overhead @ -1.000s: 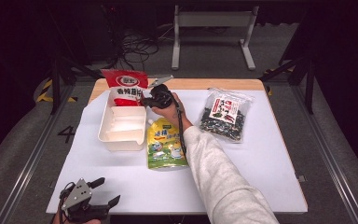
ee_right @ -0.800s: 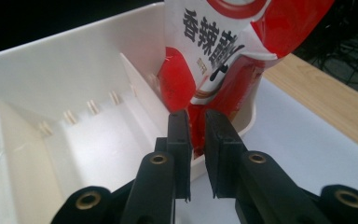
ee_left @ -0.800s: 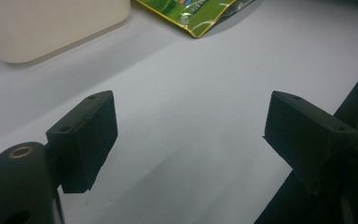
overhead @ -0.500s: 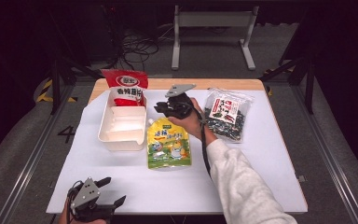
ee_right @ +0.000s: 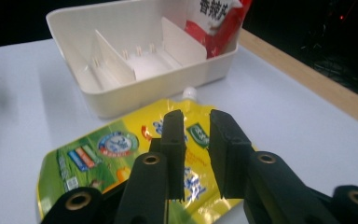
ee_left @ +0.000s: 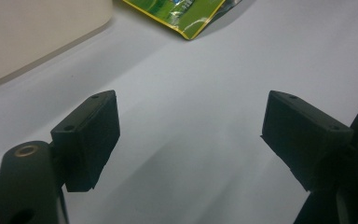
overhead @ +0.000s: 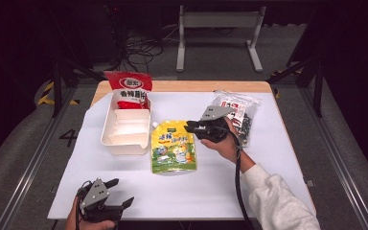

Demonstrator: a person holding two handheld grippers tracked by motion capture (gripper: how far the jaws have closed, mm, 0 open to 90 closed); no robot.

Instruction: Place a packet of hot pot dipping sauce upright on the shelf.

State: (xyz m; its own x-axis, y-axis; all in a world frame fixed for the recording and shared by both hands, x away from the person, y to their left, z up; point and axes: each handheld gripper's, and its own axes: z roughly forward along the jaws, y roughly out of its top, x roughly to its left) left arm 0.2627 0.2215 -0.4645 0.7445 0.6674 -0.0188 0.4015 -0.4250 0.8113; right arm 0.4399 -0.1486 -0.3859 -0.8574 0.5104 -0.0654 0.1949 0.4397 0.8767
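A red snack bag [overhead: 128, 88] stands in the far compartment of a white divided bin [overhead: 124, 143]; it appears again in the right gripper view [ee_right: 216, 18]. A yellow spouted pouch [overhead: 172, 148] lies flat beside the bin. My right gripper [overhead: 190, 128] hovers at the pouch's upper right edge, pointing left. Its jaws have just been opening and stand a narrow gap apart [ee_right: 196, 116] with nothing between them. My left gripper [overhead: 120, 191] rests near the front edge, wide open [ee_left: 191, 126] over bare table.
A clear bag of dark snacks [overhead: 242, 112] lies at the back right, just behind my right hand. The bin's other compartments [ee_right: 135, 65] hold nothing. A white sheet [overhead: 268, 158] covers the wooden table [overhead: 196, 86]. A corner of the pouch [ee_left: 182, 14] lies ahead of the left gripper.
My right gripper has moved right, from beside the bin and red bag across to the right edge of the yellow pouch. The left gripper has stayed in place.
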